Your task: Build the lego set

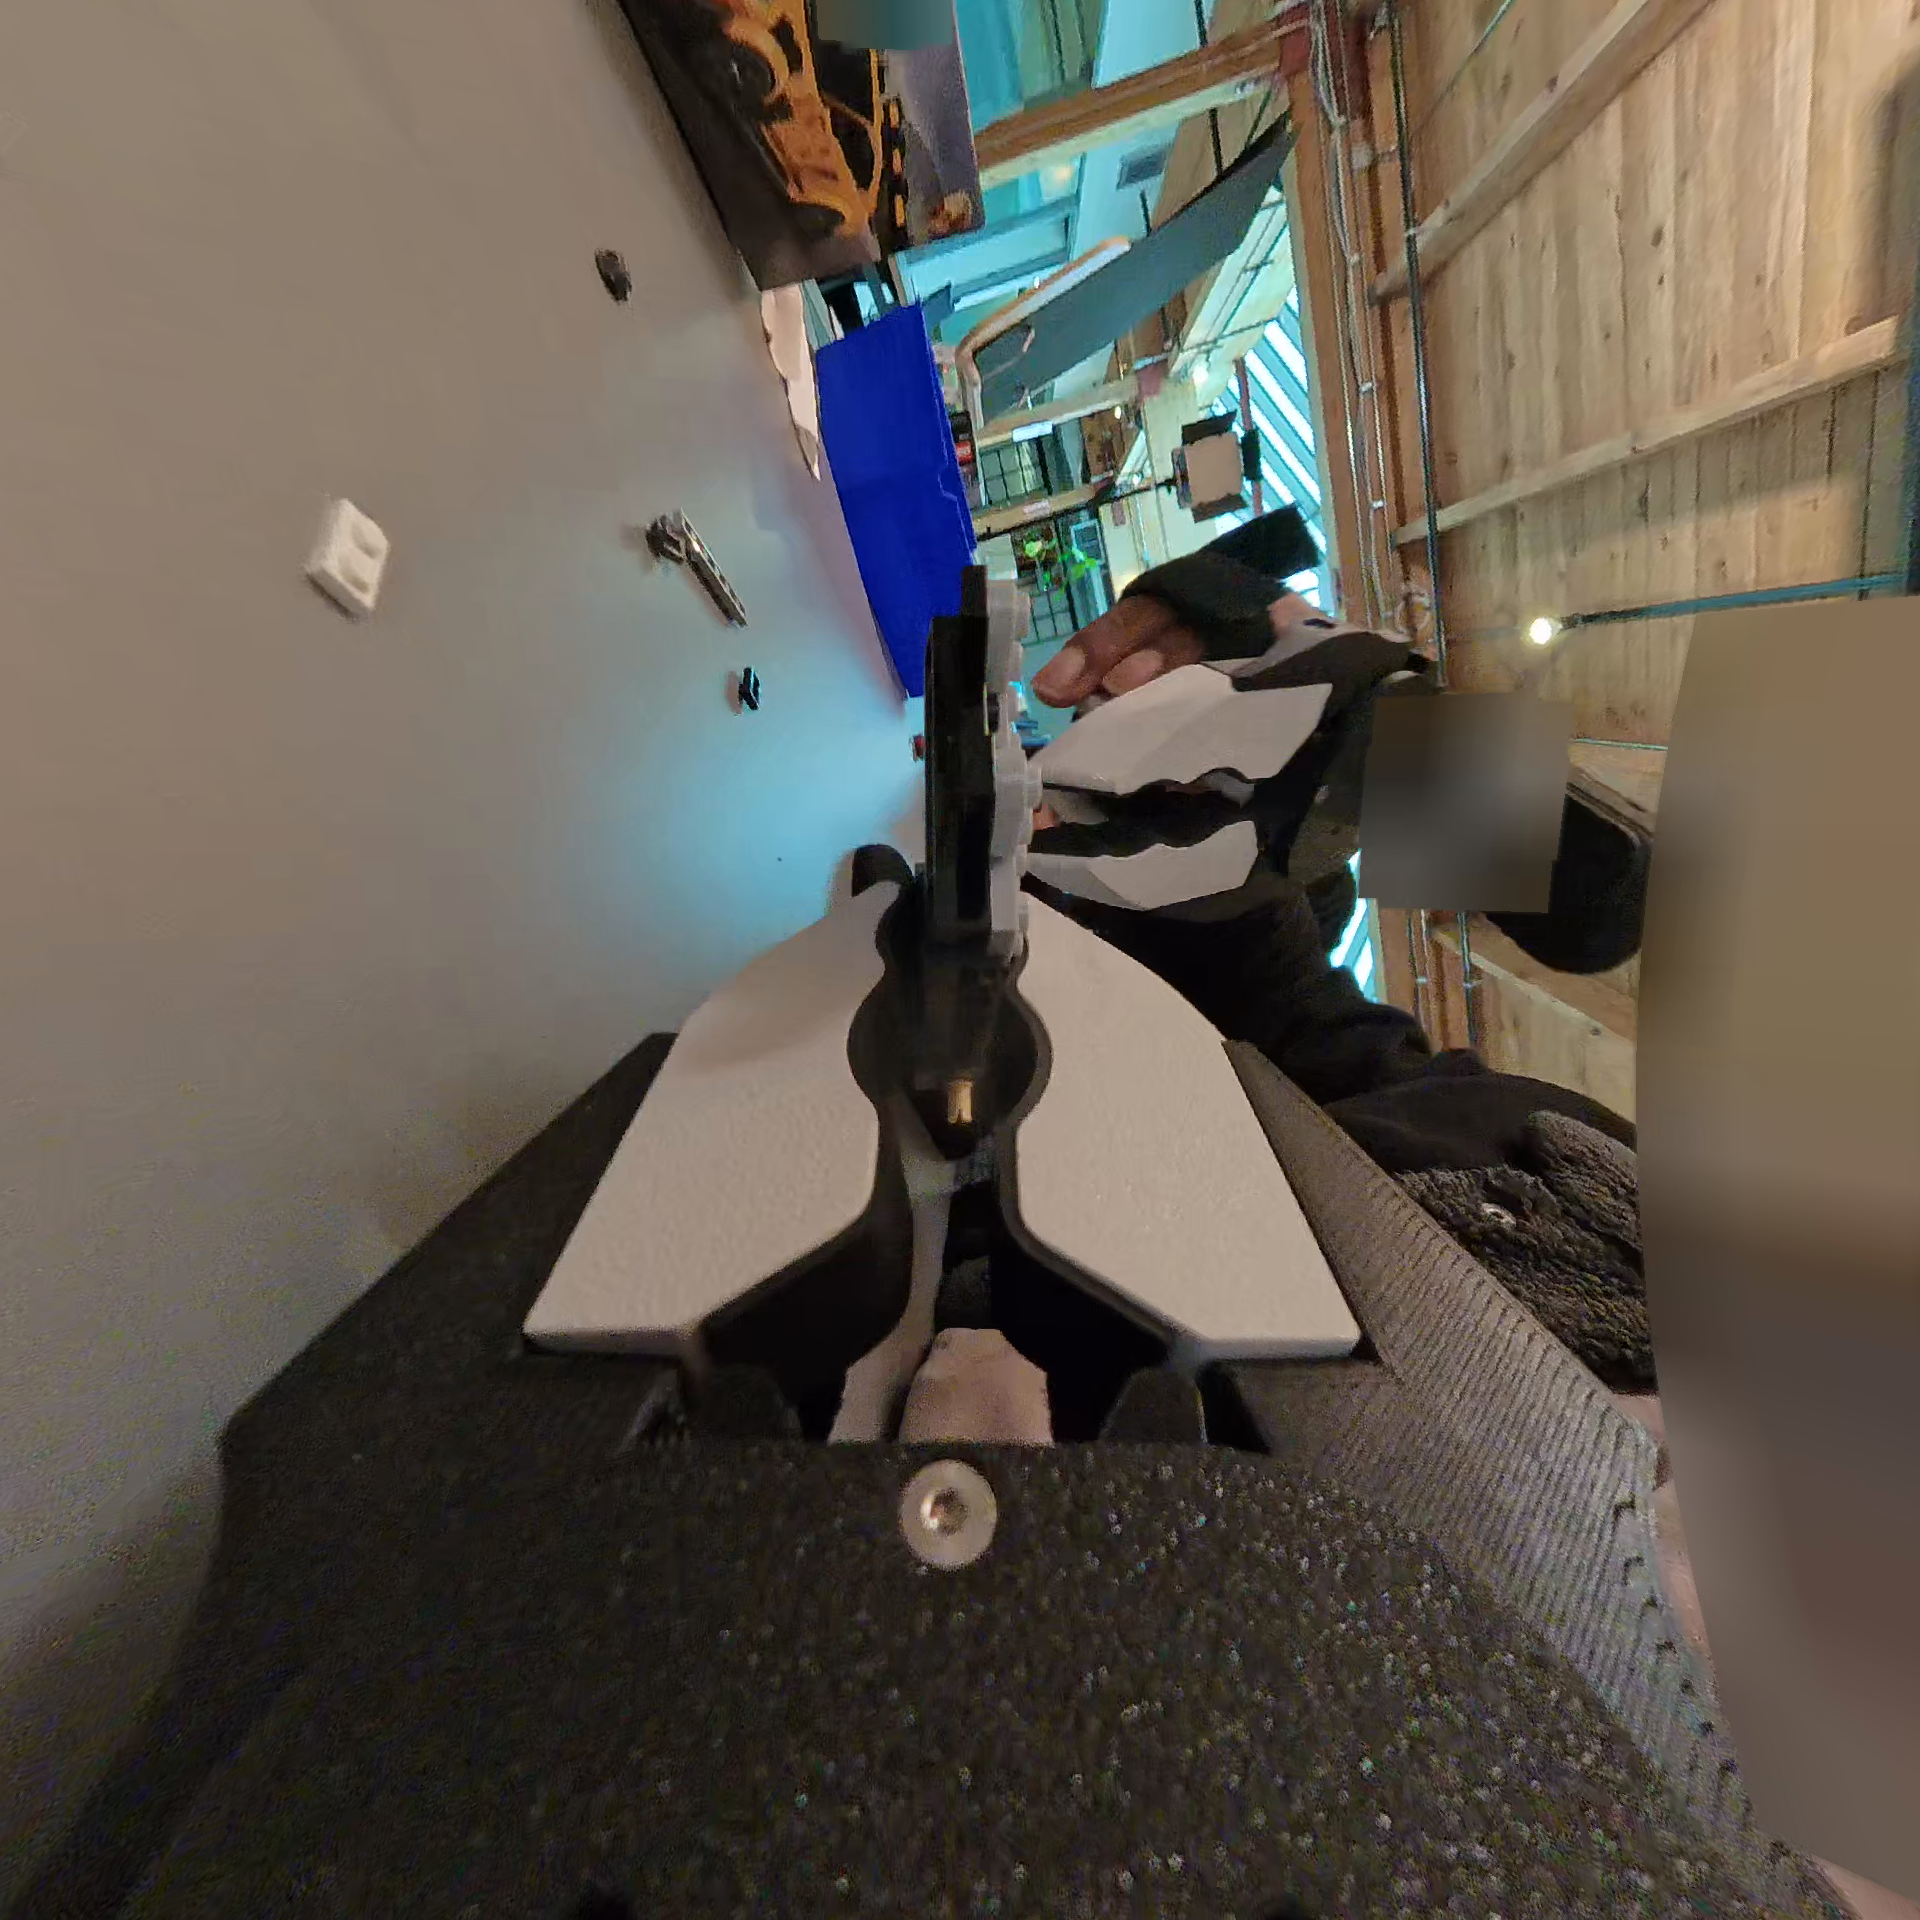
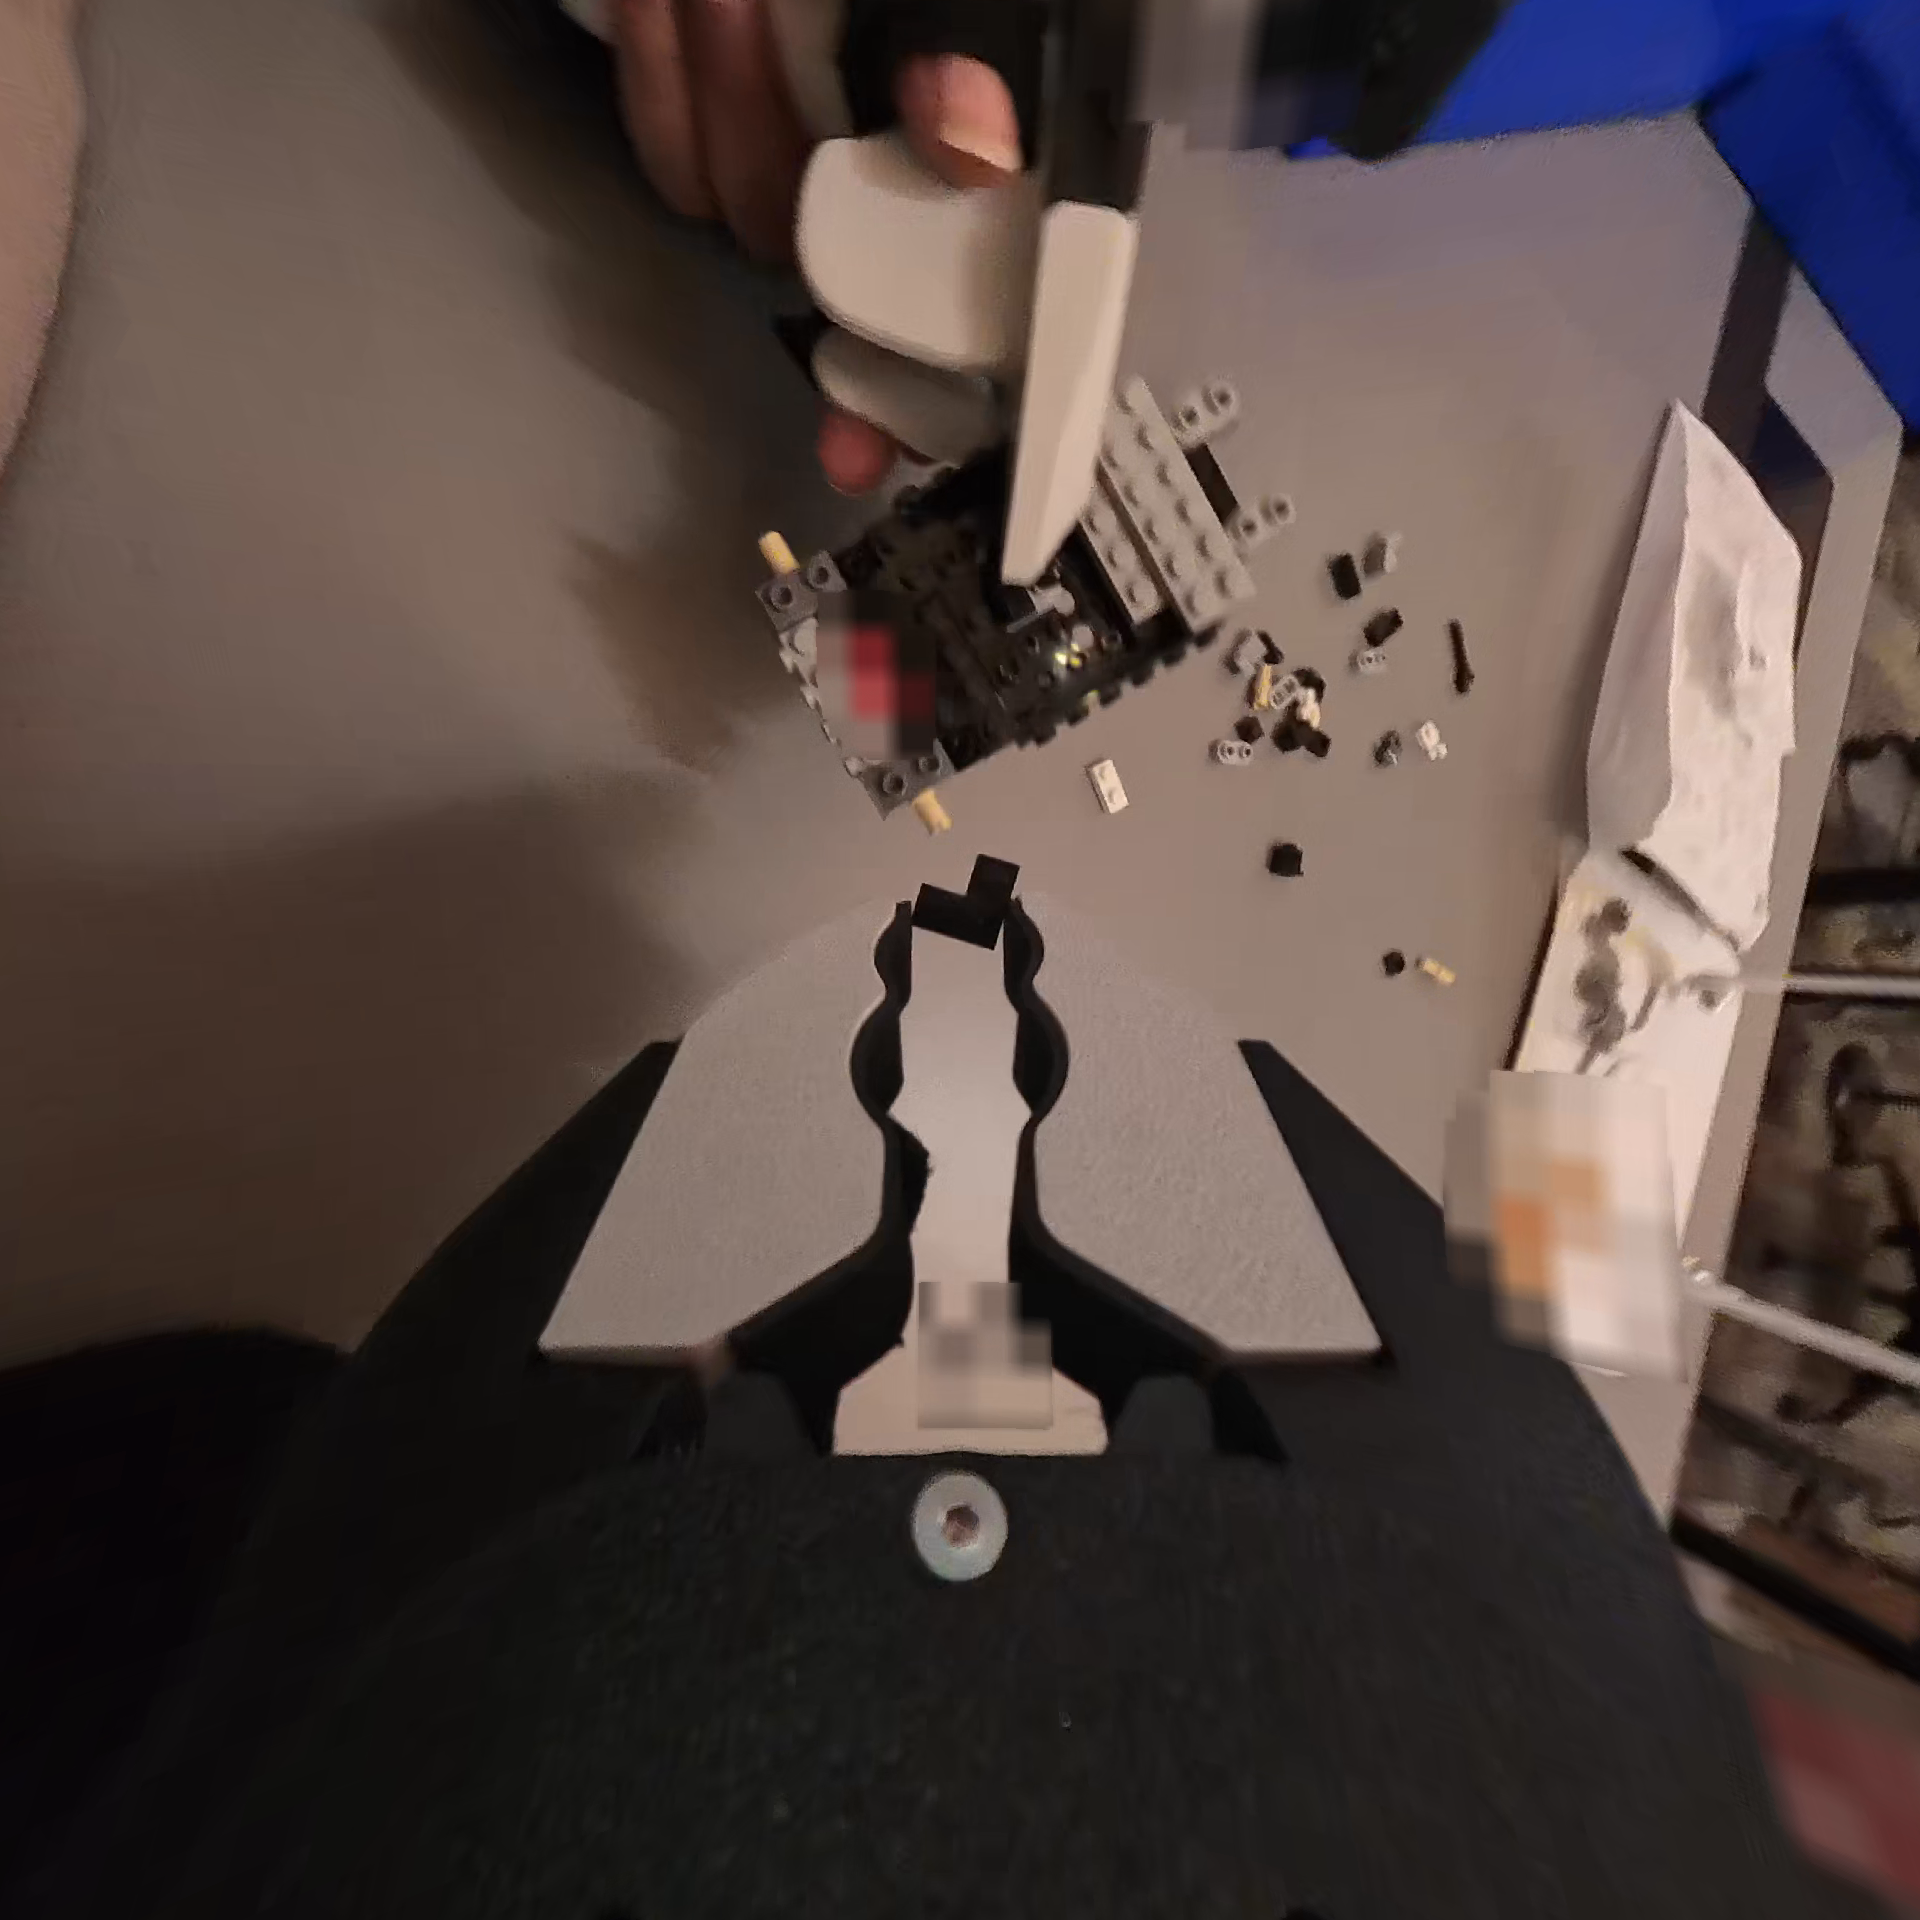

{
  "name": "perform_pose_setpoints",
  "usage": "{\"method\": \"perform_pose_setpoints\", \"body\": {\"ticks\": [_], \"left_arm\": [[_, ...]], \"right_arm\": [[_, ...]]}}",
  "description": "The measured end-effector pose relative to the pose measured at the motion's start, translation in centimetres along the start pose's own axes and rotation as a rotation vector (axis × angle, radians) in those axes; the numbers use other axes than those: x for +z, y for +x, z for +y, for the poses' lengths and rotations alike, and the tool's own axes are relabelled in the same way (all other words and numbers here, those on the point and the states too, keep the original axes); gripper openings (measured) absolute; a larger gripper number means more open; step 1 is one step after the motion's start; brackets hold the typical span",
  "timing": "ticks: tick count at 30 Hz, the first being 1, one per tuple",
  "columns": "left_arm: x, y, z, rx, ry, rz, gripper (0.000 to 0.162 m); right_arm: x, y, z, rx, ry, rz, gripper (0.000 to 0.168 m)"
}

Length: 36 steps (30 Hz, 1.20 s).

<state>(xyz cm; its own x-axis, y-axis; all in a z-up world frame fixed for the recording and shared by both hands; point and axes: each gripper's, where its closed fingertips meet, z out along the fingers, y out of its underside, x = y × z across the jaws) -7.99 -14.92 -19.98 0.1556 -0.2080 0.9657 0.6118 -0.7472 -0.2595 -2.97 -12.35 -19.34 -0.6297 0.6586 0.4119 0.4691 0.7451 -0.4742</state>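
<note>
My left gripper (image 1: 961,914) is shut on a partly built black and grey lego model (image 1: 971,769), held on edge above the grey table. The same model (image 2: 997,613) shows in the right wrist view, with the left gripper's white fingers (image 2: 1070,384) clamped on it. My right gripper (image 2: 961,914) is shut on a small black L-shaped lego piece (image 2: 971,904) just below the model, a small gap apart. In the left wrist view the right gripper (image 1: 1044,810) sits close against the model's grey side.
Several small loose lego pieces (image 2: 1288,717) lie on the grey table (image 2: 364,520) right of the model. White paper bags (image 2: 1694,707) lie at the table's right edge. A blue bin (image 1: 894,488) and the set's box (image 1: 821,135) stand at the far side. The grippers' ends are close to 7 cm from one another.
</note>
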Motion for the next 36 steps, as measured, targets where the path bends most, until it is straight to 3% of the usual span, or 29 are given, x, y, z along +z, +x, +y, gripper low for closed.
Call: {"method": "perform_pose_setpoints", "body": {"ticks": [9,19,25,32,36], "left_arm": [[1.7,-0.6,1.9,-0.058,-0.089,0.003,0.012],[2.3,-0.7,3.0,-0.107,-0.130,0.032,0.013],[2.2,-0.8,2.5,-0.121,-0.094,0.040,0.013],[1.5,-1.4,0.8,-0.115,0.014,0.005,0.012],[1.5,-1.4,0.7,-0.096,0.021,-0.007,0.012]], "right_arm": [[1.0,-2.1,-0.7,-0.297,-0.095,-0.209,0.016],[2.0,-3.0,-0.9,-0.379,-0.137,-0.332,0.017],[1.2,-1.3,-0.9,-0.157,-0.090,-0.217,0.024],[2.1,-0.8,-0.5,0.566,0.033,-0.019,0.024],[3.4,-0.7,-0.2,0.725,0.112,0.057,0.022]]}}
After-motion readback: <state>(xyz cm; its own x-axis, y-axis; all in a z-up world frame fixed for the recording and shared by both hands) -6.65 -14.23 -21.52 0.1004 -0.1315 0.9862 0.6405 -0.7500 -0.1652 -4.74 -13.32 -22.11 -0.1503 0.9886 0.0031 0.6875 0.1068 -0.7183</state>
